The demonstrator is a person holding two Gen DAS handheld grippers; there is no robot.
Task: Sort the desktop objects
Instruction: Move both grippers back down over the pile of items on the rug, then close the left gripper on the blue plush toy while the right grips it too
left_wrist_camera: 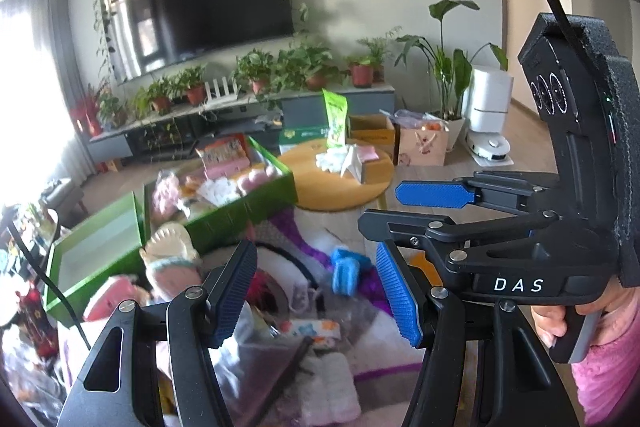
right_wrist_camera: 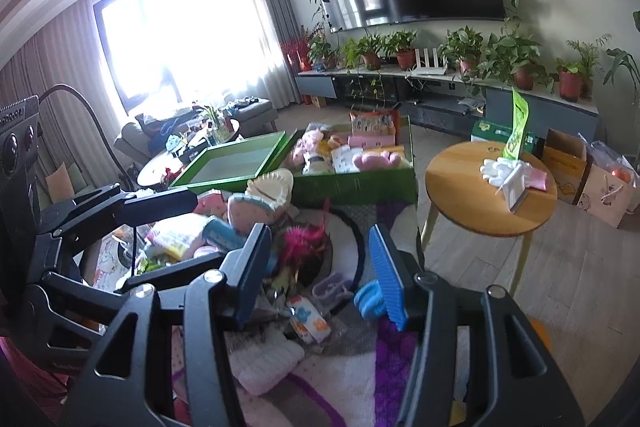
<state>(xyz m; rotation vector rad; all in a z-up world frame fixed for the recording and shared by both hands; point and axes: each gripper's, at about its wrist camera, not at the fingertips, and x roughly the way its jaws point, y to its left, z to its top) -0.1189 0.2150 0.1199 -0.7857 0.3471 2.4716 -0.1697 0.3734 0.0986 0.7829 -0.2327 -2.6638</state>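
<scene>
A pile of small things lies on a purple and white blanket (right_wrist_camera: pixel 384 359): a blue fuzzy item (left_wrist_camera: pixel 346 269) (right_wrist_camera: pixel 368 301), a pink feathery item (right_wrist_camera: pixel 304 243), a plush doll with a scalloped hat (left_wrist_camera: pixel 172 255) (right_wrist_camera: pixel 260 199), a printed packet (right_wrist_camera: pixel 310 319) and a white fluffy cloth (left_wrist_camera: pixel 332 383) (right_wrist_camera: pixel 264 363). Behind them stands an open green box (left_wrist_camera: pixel 248 211) (right_wrist_camera: pixel 360 187) filled with toys. My left gripper (left_wrist_camera: pixel 316 295) (right_wrist_camera: pixel 208 231) hangs open above the pile. My right gripper (right_wrist_camera: pixel 320 275) (left_wrist_camera: pixel 400 209) is open too, beside it. Neither holds anything.
The box's green lid (left_wrist_camera: pixel 96 259) (right_wrist_camera: pixel 232 163) lies to its left. A round wooden table (left_wrist_camera: pixel 372 187) (right_wrist_camera: pixel 460 203) with white gloves and a green packet stands to the right. A TV cabinet with potted plants (right_wrist_camera: pixel 460 95) lines the far wall. A hand (left_wrist_camera: pixel 556 323) grips the right tool.
</scene>
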